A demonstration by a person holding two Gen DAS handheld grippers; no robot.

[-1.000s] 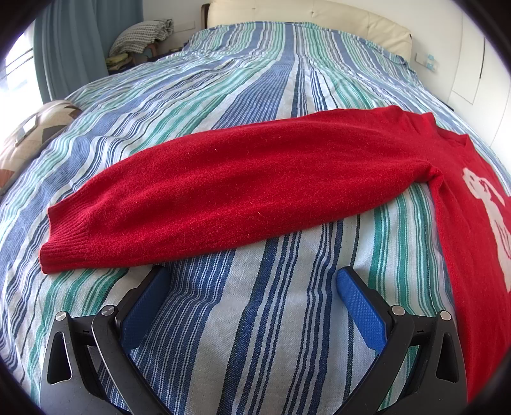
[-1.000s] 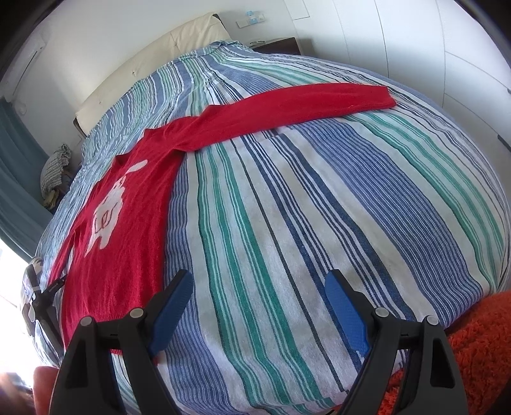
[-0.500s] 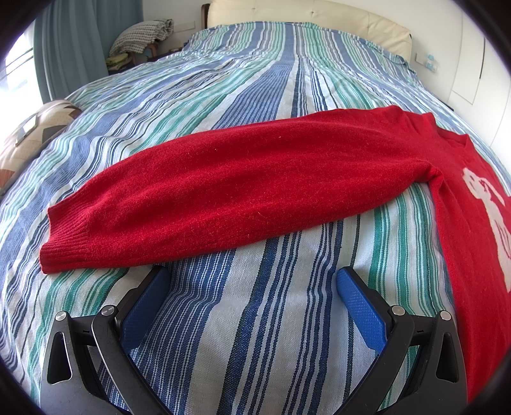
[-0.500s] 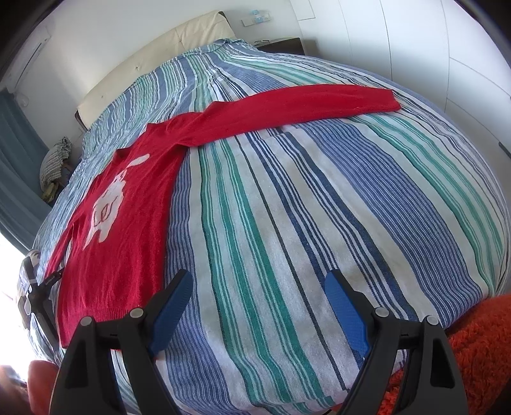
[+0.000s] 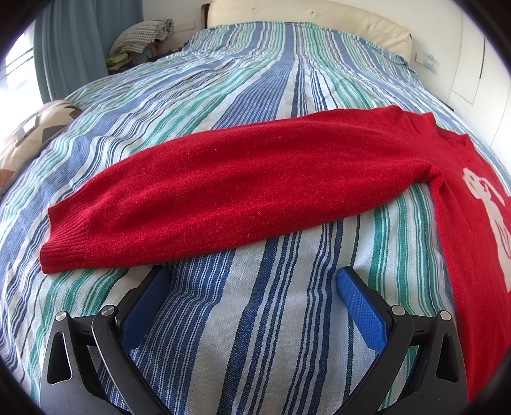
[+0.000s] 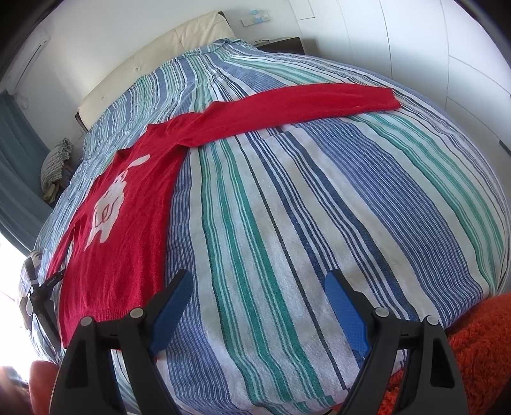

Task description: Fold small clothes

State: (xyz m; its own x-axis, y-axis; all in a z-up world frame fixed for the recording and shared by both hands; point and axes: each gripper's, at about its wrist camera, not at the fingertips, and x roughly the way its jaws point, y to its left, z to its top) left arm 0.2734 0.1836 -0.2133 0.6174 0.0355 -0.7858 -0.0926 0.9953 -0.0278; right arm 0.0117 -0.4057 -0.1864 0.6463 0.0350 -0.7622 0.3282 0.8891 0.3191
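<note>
A red knit sweater (image 5: 255,185) with a white figure on its chest lies flat on a striped bedspread (image 5: 255,319), both sleeves spread out. My left gripper (image 5: 252,281) is open and empty, just in front of the left sleeve near its ribbed cuff (image 5: 64,245). In the right wrist view the sweater body (image 6: 127,223) lies at the left and the right sleeve (image 6: 303,102) stretches away to the right. My right gripper (image 6: 258,284) is open and empty over bare bedspread, beside the sweater's hem.
A cream headboard (image 5: 319,16) and white wall panels stand at the far end. A chair with folded cloth (image 5: 140,35) and blue curtains are at the left. An orange rug (image 6: 479,351) lies by the bed edge. The other gripper (image 6: 35,297) shows at the far left.
The right wrist view has shifted slightly, so the sweater sits a little more to the right in it. The left gripper has not moved.
</note>
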